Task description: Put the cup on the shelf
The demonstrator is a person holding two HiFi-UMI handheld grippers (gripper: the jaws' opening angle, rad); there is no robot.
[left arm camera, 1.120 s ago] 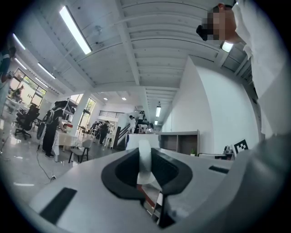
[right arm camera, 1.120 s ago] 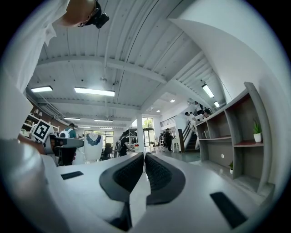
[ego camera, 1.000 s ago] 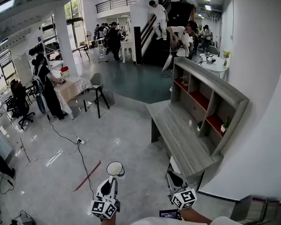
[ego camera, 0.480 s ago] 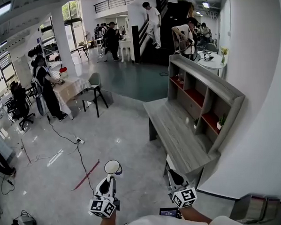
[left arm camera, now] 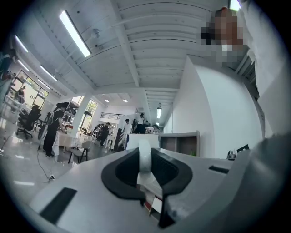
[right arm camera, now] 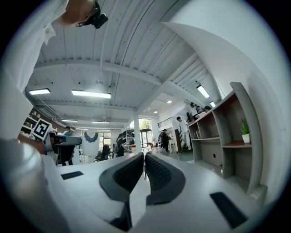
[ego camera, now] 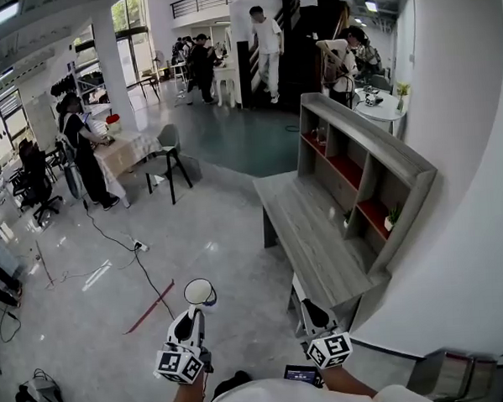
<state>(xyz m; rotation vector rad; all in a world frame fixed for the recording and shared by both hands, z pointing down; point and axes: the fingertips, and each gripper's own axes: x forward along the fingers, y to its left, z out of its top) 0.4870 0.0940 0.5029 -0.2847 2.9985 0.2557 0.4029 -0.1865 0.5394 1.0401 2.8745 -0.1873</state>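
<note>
A white cup [ego camera: 200,292] sits at the tip of my left gripper [ego camera: 197,310], whose jaws are shut on its rim. In the left gripper view the cup's thin white wall [left arm camera: 144,155] stands pinched between the black pads. My right gripper [ego camera: 311,309] is held beside it, shut and with nothing in it; its ribbed pads [right arm camera: 154,170] meet in the right gripper view. The grey shelf [ego camera: 363,156] with red-backed compartments stands on a grey desk [ego camera: 308,235] ahead and to the right, well apart from both grippers. The right gripper view has the shelf [right arm camera: 227,132] on its right.
Small potted plants [ego camera: 392,218] sit in the shelf's lower compartments. A red tape line [ego camera: 152,306] and cables [ego camera: 111,241] cross the floor to the left. A chair [ego camera: 167,154] and a cloth-covered table [ego camera: 124,152] stand further back, with people around and on the stairs [ego camera: 268,44].
Both grippers have been carried forward, the cup still in the left one, and the desk and shelf have come nearer. People on the stairs have stepped down.
</note>
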